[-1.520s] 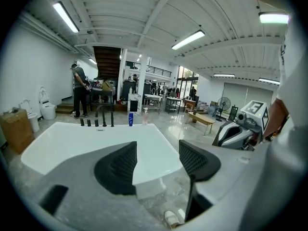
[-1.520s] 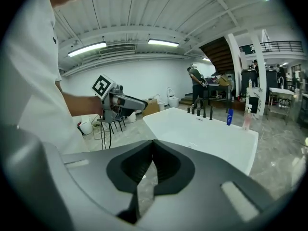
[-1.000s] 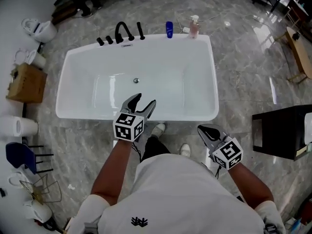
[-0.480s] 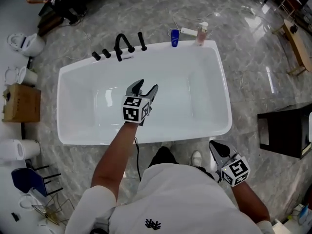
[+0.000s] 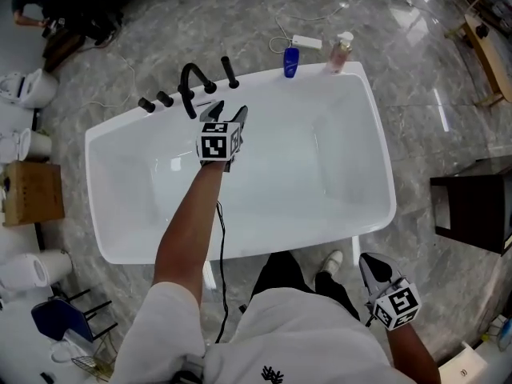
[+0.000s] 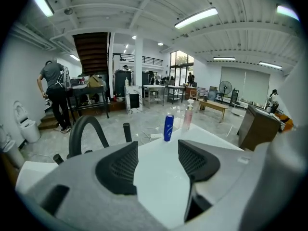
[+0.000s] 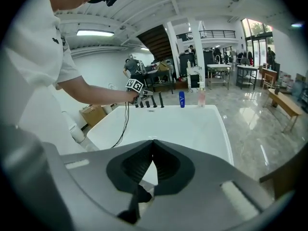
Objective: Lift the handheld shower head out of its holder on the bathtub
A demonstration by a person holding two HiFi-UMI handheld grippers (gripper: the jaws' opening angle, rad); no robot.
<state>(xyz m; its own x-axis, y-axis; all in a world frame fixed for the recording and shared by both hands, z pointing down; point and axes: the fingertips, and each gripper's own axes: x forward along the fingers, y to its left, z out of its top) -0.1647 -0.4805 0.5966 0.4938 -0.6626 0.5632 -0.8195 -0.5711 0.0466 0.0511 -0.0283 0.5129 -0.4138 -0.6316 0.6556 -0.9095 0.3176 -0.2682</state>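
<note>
The handheld shower head (image 5: 230,72) stands upright in its holder on the bathtub's (image 5: 320,182) far rim, just beside the arched faucet (image 5: 189,82). Our left gripper (image 5: 228,109) hovers near it, jaws apart and empty. We should straddle the handle, close, then lift straight up, where the room looks open. Our right gripper (image 5: 368,259) is closed and empty.

White bathtub (image 5: 304,234) standing on grey marble floor (image 5: 448,118), far rim carrying black arched spout (image 5: 190,86), black knobs (image 5: 165,98), upright black shower head (image 5: 230,72), blue bottle (image 5: 290,61), pink pump bottle (image 5: 342,52); cardboard box (image 5: 32,192) on floor at left
</note>
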